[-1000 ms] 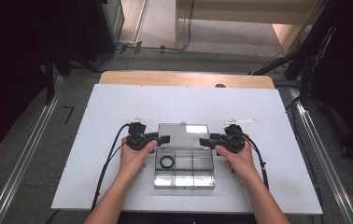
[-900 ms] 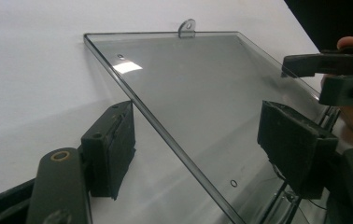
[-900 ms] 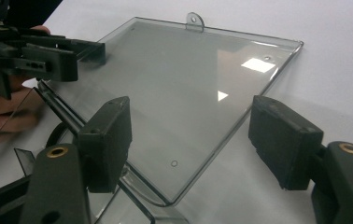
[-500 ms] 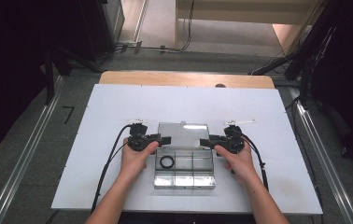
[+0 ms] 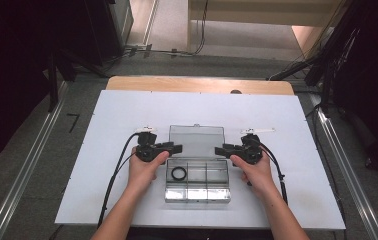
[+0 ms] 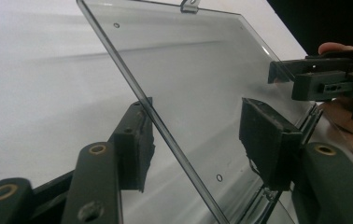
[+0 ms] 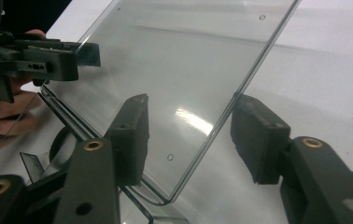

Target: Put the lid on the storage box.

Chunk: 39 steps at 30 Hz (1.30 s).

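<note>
Seen from above, you worked at one white table (image 5: 102, 150) with two grippers, one in each hand. Your left gripper (image 5: 176, 147) and your right gripper (image 5: 220, 149) pointed toward each other across one clear plastic box (image 5: 197, 186) lying near the table's front edge between your hands. Its one lid (image 5: 197, 140) stood swung open at the far side. The box showed three front compartments, and one black ring (image 5: 179, 174) lay in the left rear compartment.

In the left gripper view, your left gripper (image 6: 195, 140) straddled one side edge of the clear lid (image 6: 188, 79), its two jaws half apart, one on each face of the pane. They had just been closing, and a gap remained between each pad and the plastic. Your other gripper (image 6: 314, 77) reached in at the right.

In the right gripper view, your right gripper (image 7: 188, 140) straddled the opposite edge of the lid (image 7: 174, 60) likewise, jaws half apart, just closing, pads short of the pane. Your left gripper (image 7: 79, 58) appeared at the upper left.
</note>
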Each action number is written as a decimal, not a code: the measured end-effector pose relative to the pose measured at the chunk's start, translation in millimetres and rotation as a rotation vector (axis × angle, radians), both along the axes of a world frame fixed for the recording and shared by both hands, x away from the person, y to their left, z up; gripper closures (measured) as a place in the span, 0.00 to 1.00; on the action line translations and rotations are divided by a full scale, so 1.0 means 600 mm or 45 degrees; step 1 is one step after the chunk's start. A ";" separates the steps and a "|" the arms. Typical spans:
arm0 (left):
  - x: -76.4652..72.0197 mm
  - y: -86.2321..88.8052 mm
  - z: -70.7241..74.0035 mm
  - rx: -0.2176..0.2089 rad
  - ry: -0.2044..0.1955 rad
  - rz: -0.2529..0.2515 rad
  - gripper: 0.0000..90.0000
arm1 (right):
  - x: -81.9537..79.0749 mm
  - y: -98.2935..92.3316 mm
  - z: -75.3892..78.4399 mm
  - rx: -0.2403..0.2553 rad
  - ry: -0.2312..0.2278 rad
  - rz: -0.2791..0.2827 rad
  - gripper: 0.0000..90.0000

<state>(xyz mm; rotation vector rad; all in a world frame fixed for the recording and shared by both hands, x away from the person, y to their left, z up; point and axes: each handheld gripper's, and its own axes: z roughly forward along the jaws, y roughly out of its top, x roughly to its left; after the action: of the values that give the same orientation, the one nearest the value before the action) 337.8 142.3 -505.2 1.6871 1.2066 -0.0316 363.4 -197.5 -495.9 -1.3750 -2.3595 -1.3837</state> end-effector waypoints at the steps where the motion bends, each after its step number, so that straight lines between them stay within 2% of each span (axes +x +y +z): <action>1: -0.002 0.000 0.002 -0.004 -0.020 0.005 0.55 | -0.001 -0.001 0.001 0.005 -0.006 0.003 0.55; 4: -0.006 0.001 0.009 -0.009 -0.061 0.002 0.60 | -0.003 -0.001 0.006 0.031 -0.030 0.017 0.60; 14: -0.013 0.007 0.022 -0.034 -0.113 -0.005 0.70 | -0.010 -0.006 0.019 0.047 -0.104 0.032 0.70; 25: -0.023 0.016 0.037 -0.041 -0.175 -0.067 0.79 | -0.020 -0.018 0.029 0.081 -0.204 0.089 0.81; 29: -0.026 0.015 0.042 -0.026 -0.188 -0.077 0.79 | -0.027 -0.021 0.031 0.066 -0.255 0.102 0.83; 31: -0.027 0.012 0.047 -0.002 -0.199 -0.070 0.77 | -0.031 -0.021 0.032 0.067 -0.278 0.109 0.83; 35: -0.030 0.005 0.071 0.009 -0.272 -0.047 0.68 | -0.037 -0.021 0.036 0.050 -0.340 0.133 0.84; 39: -0.036 0.004 0.088 0.008 -0.315 -0.033 0.67 | -0.042 -0.023 0.039 0.040 -0.367 0.156 0.84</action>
<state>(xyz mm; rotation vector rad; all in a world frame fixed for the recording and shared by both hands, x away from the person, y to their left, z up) 316.0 144.9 -452.2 1.6579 1.0000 0.1609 338.5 -211.2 -472.8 -1.0645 -2.5306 -1.6729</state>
